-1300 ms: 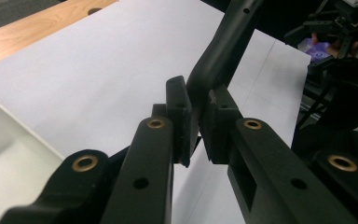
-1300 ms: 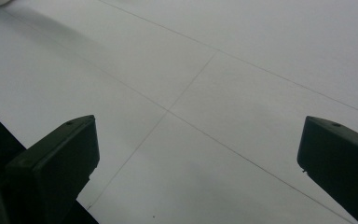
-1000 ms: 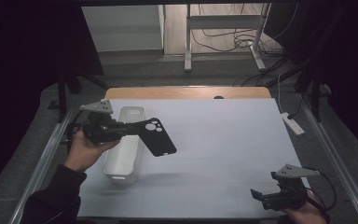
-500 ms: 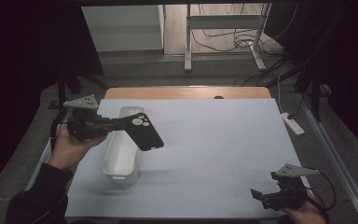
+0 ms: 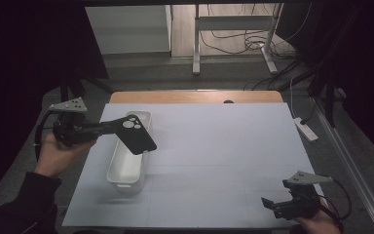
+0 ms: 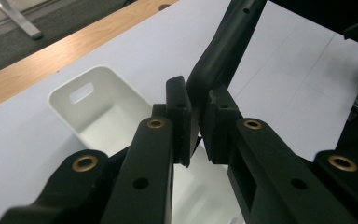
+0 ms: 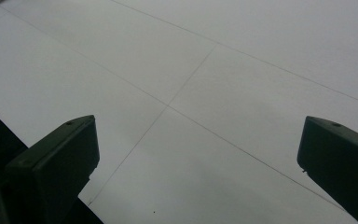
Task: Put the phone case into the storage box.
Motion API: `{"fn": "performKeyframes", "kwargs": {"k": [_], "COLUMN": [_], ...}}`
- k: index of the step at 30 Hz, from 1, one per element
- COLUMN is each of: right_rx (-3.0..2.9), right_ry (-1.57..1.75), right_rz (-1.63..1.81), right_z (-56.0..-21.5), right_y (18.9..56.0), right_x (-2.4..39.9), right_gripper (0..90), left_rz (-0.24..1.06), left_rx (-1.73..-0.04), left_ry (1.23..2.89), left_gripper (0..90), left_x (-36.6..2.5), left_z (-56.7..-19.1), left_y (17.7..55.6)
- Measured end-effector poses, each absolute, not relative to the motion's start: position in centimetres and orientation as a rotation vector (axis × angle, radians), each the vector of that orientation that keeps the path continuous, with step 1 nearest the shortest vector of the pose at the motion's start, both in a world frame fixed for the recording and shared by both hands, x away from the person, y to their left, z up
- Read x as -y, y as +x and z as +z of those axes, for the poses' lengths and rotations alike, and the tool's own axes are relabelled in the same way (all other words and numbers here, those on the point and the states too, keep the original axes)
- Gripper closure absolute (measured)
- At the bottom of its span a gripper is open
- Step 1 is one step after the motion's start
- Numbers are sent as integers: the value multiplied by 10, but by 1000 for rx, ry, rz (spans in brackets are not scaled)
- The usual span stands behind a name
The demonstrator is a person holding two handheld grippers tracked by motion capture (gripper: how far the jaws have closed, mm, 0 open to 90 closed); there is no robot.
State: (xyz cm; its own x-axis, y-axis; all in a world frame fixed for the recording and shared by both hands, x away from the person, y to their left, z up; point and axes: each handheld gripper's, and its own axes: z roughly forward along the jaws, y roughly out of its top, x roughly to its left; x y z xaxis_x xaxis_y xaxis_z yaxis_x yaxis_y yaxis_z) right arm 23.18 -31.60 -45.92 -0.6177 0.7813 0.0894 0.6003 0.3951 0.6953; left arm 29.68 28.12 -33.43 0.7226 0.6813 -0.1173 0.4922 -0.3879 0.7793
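A black phone case [image 5: 136,133] with round camera holes hangs tilted in the air above the long white bin [image 5: 128,150]. My left gripper [image 5: 113,126] is shut on the case's edge, held from the table's left side. In the left gripper view the case [image 6: 223,51] rises from between the two pads, with the bin [image 6: 103,108] below and behind. My right gripper [image 5: 269,204] rests low at the table's near right corner, jaws wide open over bare white table [image 7: 205,84] with nothing between them.
The white table sheet [image 5: 224,146] covers most of the top, with a wooden strip [image 5: 190,96] along the far edge. A white power strip [image 5: 305,128] lies off the right edge. Metal desk legs and cables stand on the floor beyond.
My left gripper has carried the phone case leftward and slightly up, from right of the bin to above it. The right gripper has stayed where it was.
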Motion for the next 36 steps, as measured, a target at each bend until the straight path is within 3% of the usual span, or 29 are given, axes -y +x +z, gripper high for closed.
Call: {"fn": "performKeyframes", "kwargs": {"k": [12,36], "right_rx": [-2408,-2424], "right_ry": [1221,1217], "right_rz": [1037,1025], "right_z": [-459,-460], "right_y": [232,233], "right_x": [316,315], "right_gripper": [0,0], "left_rz": [315,362], "left_rx": [-946,-964], "left_ry": [2077,2121], "left_gripper": [819,818], "left_x": [-302,-308], "left_z": [-339,-355], "left_y": [300,328]}}
